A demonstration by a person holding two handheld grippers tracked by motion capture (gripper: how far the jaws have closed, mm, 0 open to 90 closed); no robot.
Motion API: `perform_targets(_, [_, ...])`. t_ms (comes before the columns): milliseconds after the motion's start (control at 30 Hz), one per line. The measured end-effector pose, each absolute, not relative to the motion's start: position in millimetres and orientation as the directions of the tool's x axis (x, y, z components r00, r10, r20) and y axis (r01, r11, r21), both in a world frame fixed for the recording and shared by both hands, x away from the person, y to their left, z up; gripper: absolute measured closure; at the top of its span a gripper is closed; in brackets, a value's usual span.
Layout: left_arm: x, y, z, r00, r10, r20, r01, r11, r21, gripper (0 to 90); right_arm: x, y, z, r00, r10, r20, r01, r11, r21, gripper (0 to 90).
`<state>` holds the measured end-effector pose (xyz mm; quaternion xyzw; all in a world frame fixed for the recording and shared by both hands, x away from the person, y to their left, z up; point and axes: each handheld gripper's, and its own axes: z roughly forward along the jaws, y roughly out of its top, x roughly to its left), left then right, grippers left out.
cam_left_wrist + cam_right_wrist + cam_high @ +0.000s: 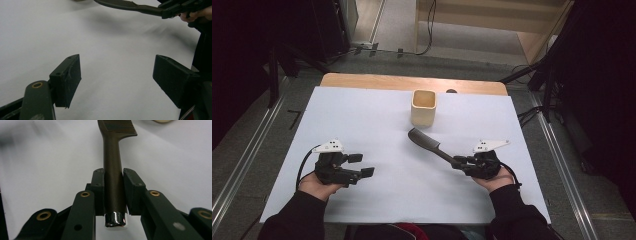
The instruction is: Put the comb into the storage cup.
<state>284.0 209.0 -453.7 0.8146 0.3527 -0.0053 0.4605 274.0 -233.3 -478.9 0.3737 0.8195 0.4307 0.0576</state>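
White sheet point(377, 120) bare around comb point(427, 141)

Matt dark comb point(113, 170), shiny metal cap point(115, 218)

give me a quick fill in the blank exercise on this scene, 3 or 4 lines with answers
1. The right gripper is shut on the handle of a dark ____.
2. The left gripper has its jaws ____, with nothing between them.
3. The square cream cup stands ____ on the white sheet, apart from both grippers.
4. The comb has its toothed end pointing toward the ____.

Missing words: comb; open; upright; cup
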Motion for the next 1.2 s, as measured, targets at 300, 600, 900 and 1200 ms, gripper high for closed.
perform_targets(300, [285,209,-454,0.743,0.571,-0.348,0.591,-0.316,0.743,24.1,273,-211,-474,-0.73,0.647,0.221,0.538,0.345,0.769,70.4])
perform_targets(600, [286,210,-451,0.721,0.568,-0.398,0.626,-0.286,0.726,25.1,277,-186,-471,-0.732,0.646,0.215,0.524,0.332,0.785,70.4])
perform_targets(900, [289,208,-448,0.692,0.589,-0.417,0.651,-0.259,0.714,24.8,280,-164,-465,-0.729,0.651,0.214,0.508,0.304,0.806,70.3])
perform_targets(1200, [291,206,-445,0.665,0.6,-0.446,0.678,-0.234,0.697,24.2,285,-141,-460,-0.721,0.662,0.207,0.491,0.276,0.827,70.4])
